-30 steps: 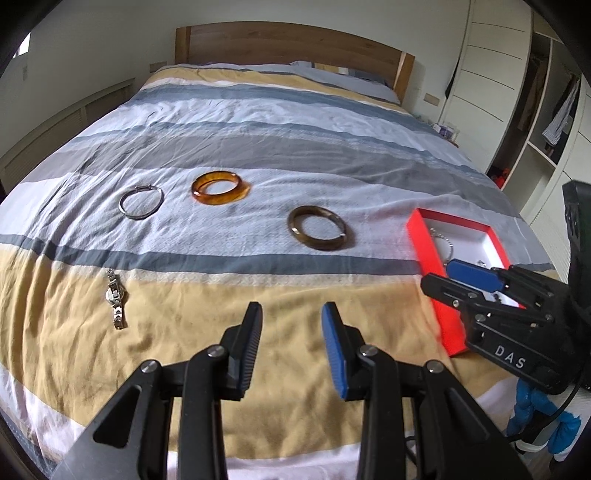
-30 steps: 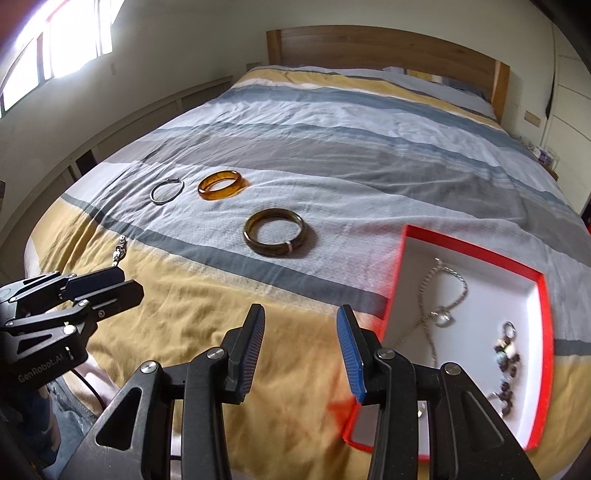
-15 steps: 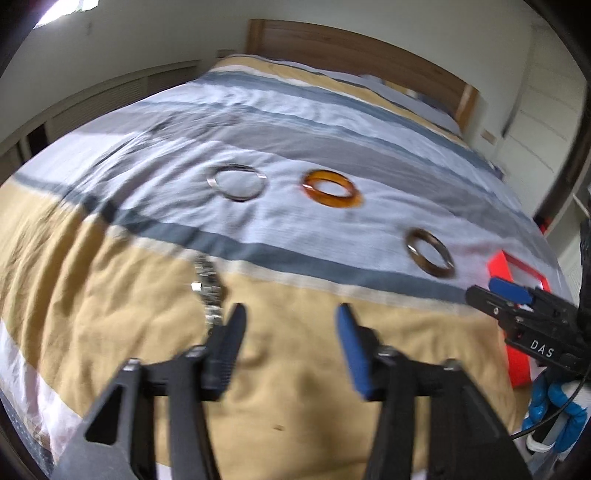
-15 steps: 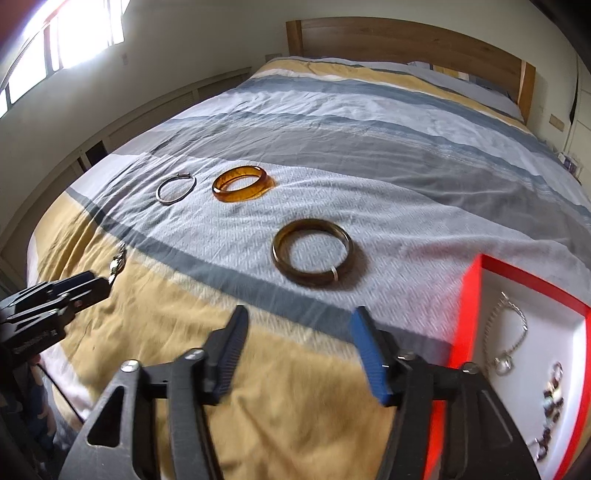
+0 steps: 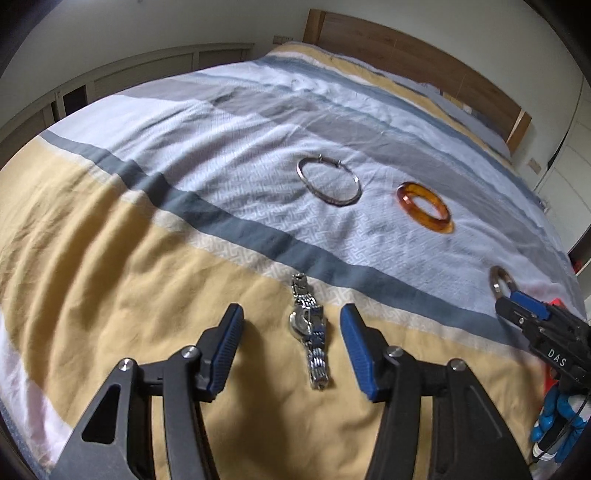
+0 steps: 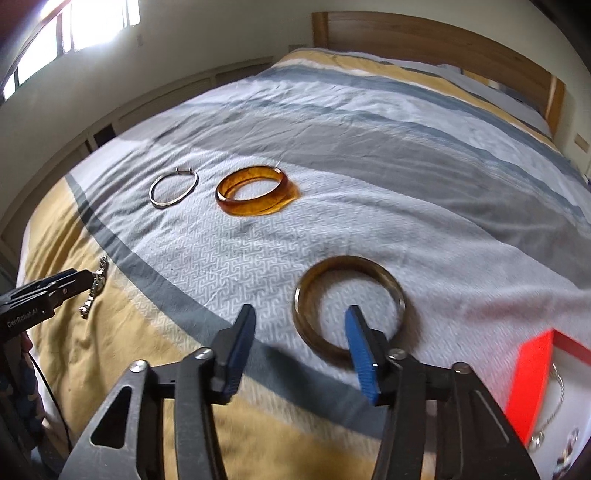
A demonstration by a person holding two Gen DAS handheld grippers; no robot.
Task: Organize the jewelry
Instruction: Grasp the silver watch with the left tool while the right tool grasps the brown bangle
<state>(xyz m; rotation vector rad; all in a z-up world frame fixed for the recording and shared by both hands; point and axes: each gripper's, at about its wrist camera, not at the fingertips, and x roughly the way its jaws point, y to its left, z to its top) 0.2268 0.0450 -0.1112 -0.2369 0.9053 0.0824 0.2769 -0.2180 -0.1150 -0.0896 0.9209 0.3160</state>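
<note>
Left gripper (image 5: 291,326) hangs spread over the bed (image 5: 110,258), its fingers either side of the watch (image 5: 309,332) without touching it. Right gripper (image 6: 300,334) is spread too, one finger over the brown bangle (image 6: 349,306). A striped cover of yellow, grey and white lies on the bed, with a wooden headboard (image 6: 424,40) at the far end and a window (image 6: 74,26) on the wall. On the yellow band the watch lies flat, its long axis running away from the left gripper toward the grey stripe. Farther up lie a silver bangle (image 5: 328,181) and an amber bangle (image 5: 424,207), apart. A red box (image 6: 532,384) sits at the right edge.
</note>
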